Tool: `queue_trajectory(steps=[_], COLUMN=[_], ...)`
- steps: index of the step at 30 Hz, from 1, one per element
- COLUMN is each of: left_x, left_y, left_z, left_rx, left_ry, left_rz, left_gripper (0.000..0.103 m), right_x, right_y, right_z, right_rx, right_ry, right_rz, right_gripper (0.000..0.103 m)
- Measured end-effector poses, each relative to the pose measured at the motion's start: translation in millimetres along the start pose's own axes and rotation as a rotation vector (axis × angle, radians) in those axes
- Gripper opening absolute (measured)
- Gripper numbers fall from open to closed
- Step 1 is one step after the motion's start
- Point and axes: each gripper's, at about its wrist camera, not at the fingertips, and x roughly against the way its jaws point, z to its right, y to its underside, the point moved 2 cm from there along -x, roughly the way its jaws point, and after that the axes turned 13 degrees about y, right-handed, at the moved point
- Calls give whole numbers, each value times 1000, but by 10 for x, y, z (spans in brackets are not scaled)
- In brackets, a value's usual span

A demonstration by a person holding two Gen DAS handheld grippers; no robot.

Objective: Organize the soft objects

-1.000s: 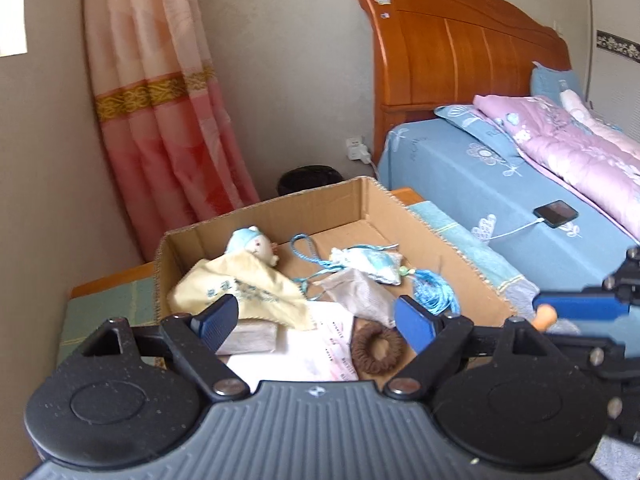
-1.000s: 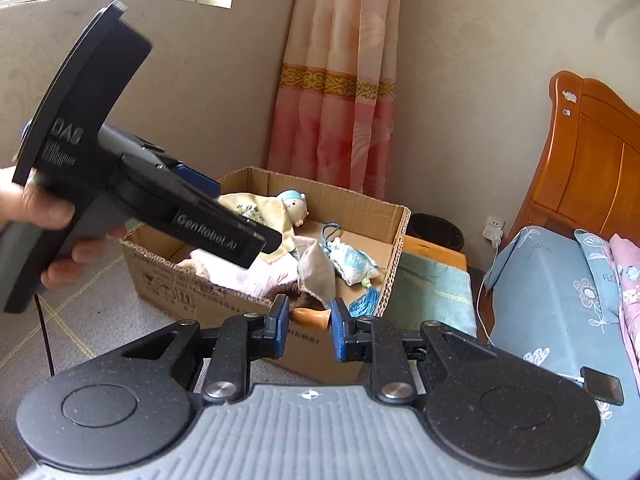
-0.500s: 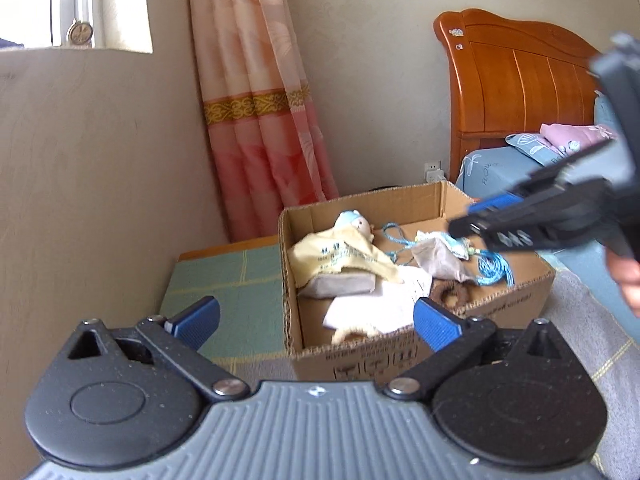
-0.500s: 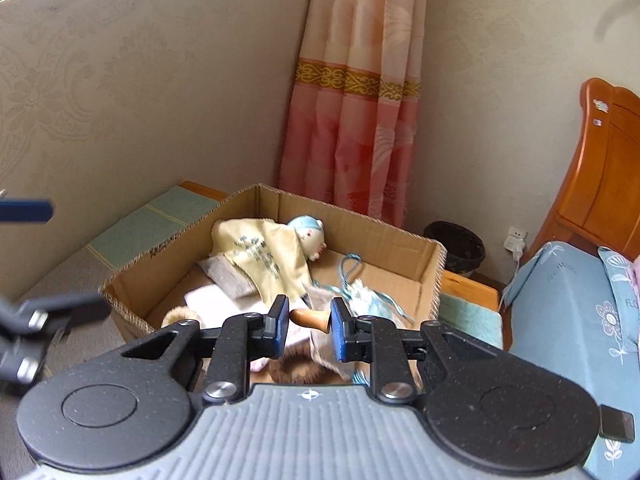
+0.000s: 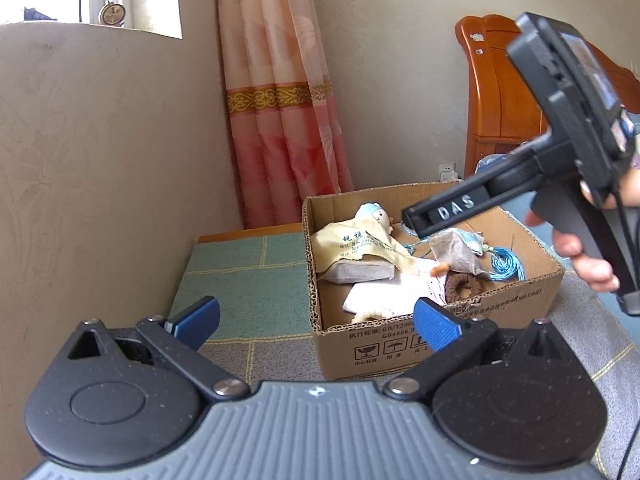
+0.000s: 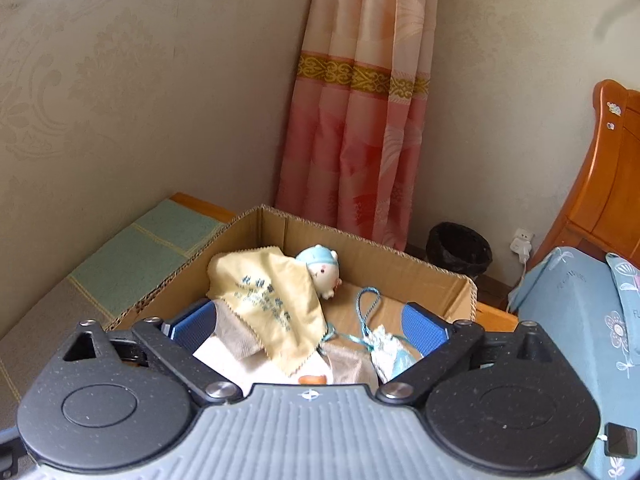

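Note:
A cardboard box (image 5: pixel 432 336) holds soft things: a yellow cloth (image 5: pixel 356 244) over a small doll with a blue cap (image 5: pixel 374 214), a grey pad (image 5: pixel 360 271), a brown hair tie (image 5: pixel 464 287), a blue tasselled sachet (image 5: pixel 476 242) and a small orange piece (image 5: pixel 440 268). My left gripper (image 5: pixel 314 322) is open and empty, in front of the box. My right gripper (image 6: pixel 308 328) is open above the box (image 6: pixel 400 258), over the yellow cloth (image 6: pixel 272 300); the orange piece (image 6: pixel 314 379) lies below it. The right gripper's body (image 5: pixel 560 160) shows in the left view.
A green patterned mat (image 5: pixel 248 276) lies left of the box against the wall. A pink curtain (image 6: pixel 360 120) hangs behind. A black bin (image 6: pixel 458 246) stands by a wooden headboard (image 6: pixel 612 176) and a blue bed (image 6: pixel 580 312).
My right gripper opened and let go of the orange piece, which now lies in the box. My left gripper pulled back and left, away from the box.

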Motion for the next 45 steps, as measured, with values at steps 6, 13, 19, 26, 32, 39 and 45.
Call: queue_trajectory(steps=[6, 13, 19, 26, 32, 39, 45], left_x=[18, 9, -9, -1, -10, -1, 14], left_y=[-74, -132, -122, -140, -170, -185, -196], left_z=[-43, -7, 74, 147, 164, 180, 185], left_rx=[61, 97, 107, 111, 116, 115, 115], left_ry=[-31, -64, -54, -36, -36, -33, -27], left_rz=[-52, -109, -144, -150, -153, -153, -151], left_gripper=[102, 102, 102, 102, 102, 102, 102], right_x=[302, 630, 864, 975, 981, 1000, 1014], right_y=[129, 428, 682, 757, 774, 755, 745], right_z=[-62, 47, 135, 223, 224, 245, 266], right_rx=[48, -22, -152, -253, -267, -272, -278], right_ry=[70, 201, 211, 217, 207, 210, 215], right_rz=[-72, -202, -257, -264, -266, -256, -250], right_gripper=[103, 103, 103, 103, 103, 103, 103])
